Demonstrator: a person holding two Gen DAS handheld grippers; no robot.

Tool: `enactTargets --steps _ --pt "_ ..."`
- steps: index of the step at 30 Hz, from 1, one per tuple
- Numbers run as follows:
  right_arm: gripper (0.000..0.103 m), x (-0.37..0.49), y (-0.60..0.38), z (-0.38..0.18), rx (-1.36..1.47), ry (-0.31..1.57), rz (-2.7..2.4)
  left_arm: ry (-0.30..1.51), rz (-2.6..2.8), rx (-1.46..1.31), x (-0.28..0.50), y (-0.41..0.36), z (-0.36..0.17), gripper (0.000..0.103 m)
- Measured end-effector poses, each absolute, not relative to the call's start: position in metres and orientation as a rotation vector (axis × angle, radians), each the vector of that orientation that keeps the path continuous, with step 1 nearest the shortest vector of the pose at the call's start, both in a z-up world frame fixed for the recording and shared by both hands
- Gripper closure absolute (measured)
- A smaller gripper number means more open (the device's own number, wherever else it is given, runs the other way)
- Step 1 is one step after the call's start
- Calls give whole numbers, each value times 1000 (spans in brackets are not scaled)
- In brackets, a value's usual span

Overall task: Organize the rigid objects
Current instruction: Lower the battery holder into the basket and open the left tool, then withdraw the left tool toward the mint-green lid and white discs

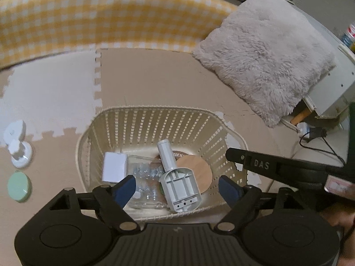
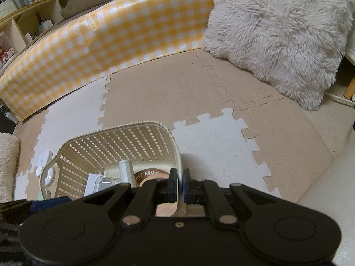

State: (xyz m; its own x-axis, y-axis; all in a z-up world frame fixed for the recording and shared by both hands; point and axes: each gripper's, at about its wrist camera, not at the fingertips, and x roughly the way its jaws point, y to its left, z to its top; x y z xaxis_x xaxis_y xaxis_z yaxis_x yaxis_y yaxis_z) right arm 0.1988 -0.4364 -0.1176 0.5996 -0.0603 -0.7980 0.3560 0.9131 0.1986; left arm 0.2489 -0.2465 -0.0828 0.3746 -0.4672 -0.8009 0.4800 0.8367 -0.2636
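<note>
Left wrist view: my left gripper point(image 1: 176, 187) hangs released above the cream basket point(image 1: 221, 133), where a grey plastic part point(image 1: 179, 184) lies. Right wrist view: my right gripper point(image 2: 179, 185) grasps the basket point(image 2: 124, 141) rim.

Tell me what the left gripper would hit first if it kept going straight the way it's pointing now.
Most likely the grey plastic handled part lying in the cream basket. It sits between the open fingers of the left gripper, which hold nothing. Depth is hard to judge, so the clear container beside it could come first.
</note>
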Motion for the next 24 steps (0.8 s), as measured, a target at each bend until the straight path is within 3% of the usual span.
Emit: enactTargets --steps 17,24 --pt "98 199 -436 -118 358 900 -247 898 -636 116 223 -207 -51 0" --pt "98 199 -435 -118 355 906 -247 842 -580 128 229 -168 -38 0"
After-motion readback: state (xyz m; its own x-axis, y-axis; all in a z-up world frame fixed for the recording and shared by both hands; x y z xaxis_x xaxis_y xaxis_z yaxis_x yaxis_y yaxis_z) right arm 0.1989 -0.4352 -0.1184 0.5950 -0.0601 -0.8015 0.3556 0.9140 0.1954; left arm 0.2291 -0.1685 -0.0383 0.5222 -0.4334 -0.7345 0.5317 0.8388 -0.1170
